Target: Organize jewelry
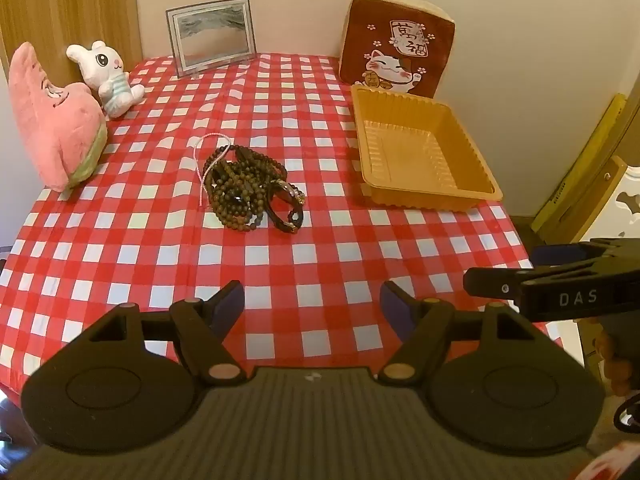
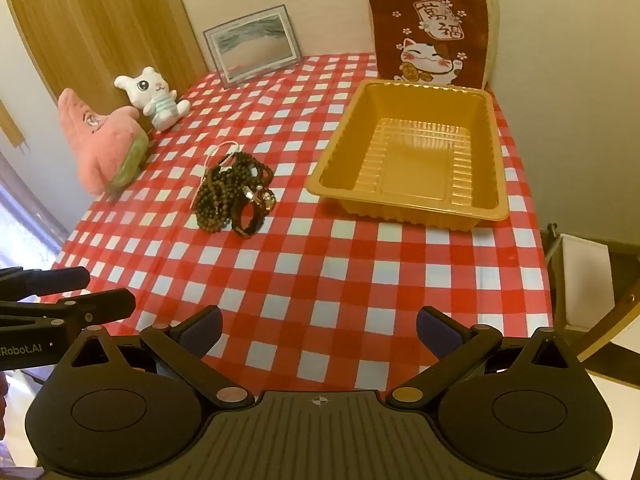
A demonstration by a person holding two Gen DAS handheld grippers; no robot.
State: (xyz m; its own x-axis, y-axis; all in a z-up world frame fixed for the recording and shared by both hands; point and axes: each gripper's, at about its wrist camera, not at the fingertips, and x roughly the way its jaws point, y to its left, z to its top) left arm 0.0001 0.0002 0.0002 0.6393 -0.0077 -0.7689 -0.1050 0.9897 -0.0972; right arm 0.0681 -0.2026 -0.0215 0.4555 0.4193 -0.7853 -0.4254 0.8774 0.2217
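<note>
A pile of dark beaded bracelets and a dark bangle (image 1: 250, 190) lies mid-table on the red checked cloth, with a thin pink cord beside it. It also shows in the right wrist view (image 2: 234, 196). An empty orange plastic tray (image 1: 424, 152) stands to its right, also seen in the right wrist view (image 2: 416, 156). My left gripper (image 1: 312, 306) is open and empty near the front edge, well short of the pile. My right gripper (image 2: 318, 330) is open and empty, also near the front edge.
A pink plush (image 1: 52, 120) and a white bunny plush (image 1: 108, 76) sit at the left. A picture frame (image 1: 212, 34) and a lucky-cat cushion (image 1: 400, 46) stand at the back wall. The table's right edge drops off past the tray.
</note>
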